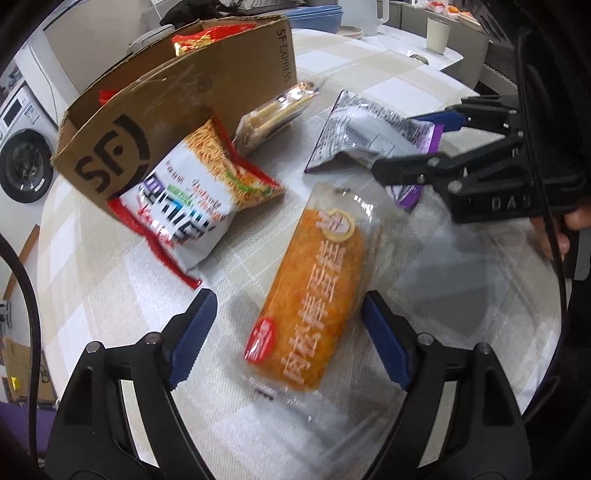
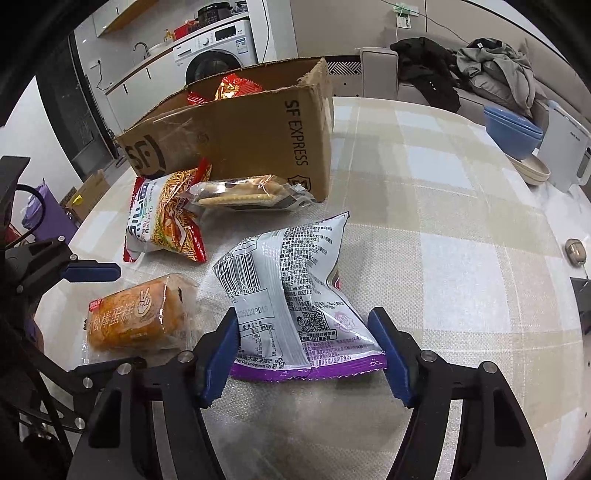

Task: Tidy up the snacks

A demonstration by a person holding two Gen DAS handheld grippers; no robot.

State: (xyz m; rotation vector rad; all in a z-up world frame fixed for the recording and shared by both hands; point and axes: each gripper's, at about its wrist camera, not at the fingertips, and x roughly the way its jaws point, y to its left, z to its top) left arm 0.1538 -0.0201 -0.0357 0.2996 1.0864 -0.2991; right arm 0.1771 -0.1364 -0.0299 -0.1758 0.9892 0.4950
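Observation:
My left gripper [image 1: 288, 332] is open, its blue pads either side of an orange cake pack [image 1: 314, 302] lying on the table, not touching it. My right gripper [image 2: 303, 354] is open around the near end of a silver and purple snack bag [image 2: 291, 295], also seen in the left wrist view [image 1: 369, 136]. The cake pack shows in the right wrist view [image 2: 136, 317]. A noodle snack bag [image 1: 199, 199] and a cracker pack [image 2: 243, 194] lie against an open SF Express cardboard box [image 2: 251, 147] that holds red snack bags [image 2: 232, 86].
The table has a checked cloth [image 2: 443, 221]. Blue bowls [image 2: 511, 129] and a white kettle [image 2: 565, 151] stand at its far right. A white cup [image 1: 437, 35] stands at the back. A washing machine [image 2: 218, 55] is beyond the table.

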